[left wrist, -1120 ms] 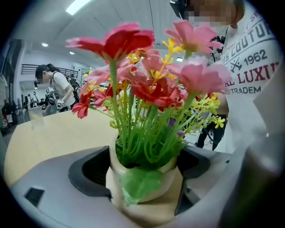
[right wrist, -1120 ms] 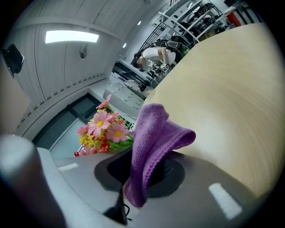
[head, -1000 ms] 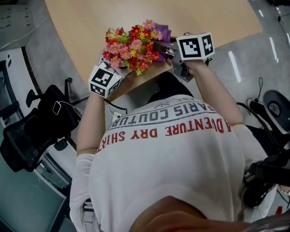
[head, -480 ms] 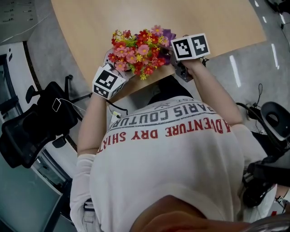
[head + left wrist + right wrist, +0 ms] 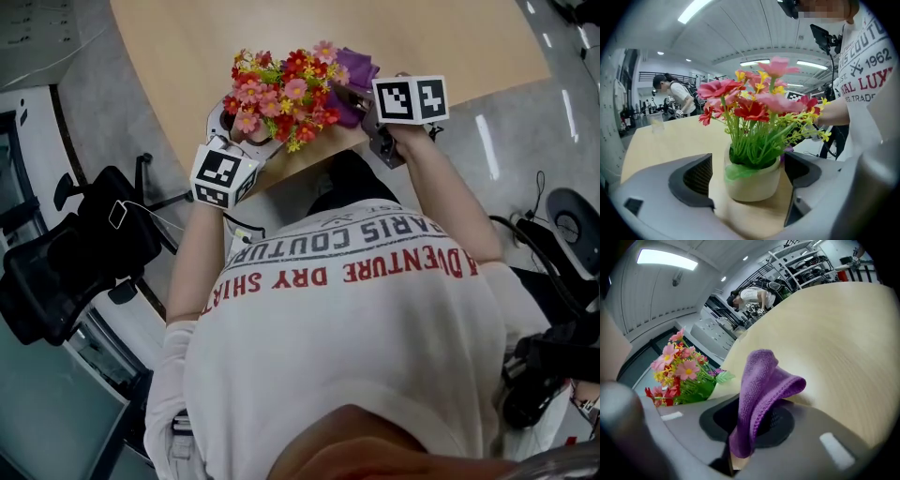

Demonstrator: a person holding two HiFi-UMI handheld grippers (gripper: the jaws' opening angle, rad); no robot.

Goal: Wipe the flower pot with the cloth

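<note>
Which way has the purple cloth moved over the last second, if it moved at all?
Yes, slightly. In the head view the purple cloth sticks out further to the right of the flowers than it did a second ago.

A: Is the flower pot [image 5: 751, 182] visible from the head view?
B: No, the flowers [image 5: 279, 92] cover it and the front of the left gripper [image 5: 748, 174]. The cloth [image 5: 356, 67] peeks out at their three o'clock; its lower end vanishes inside the right gripper [image 5: 750, 423].
</note>
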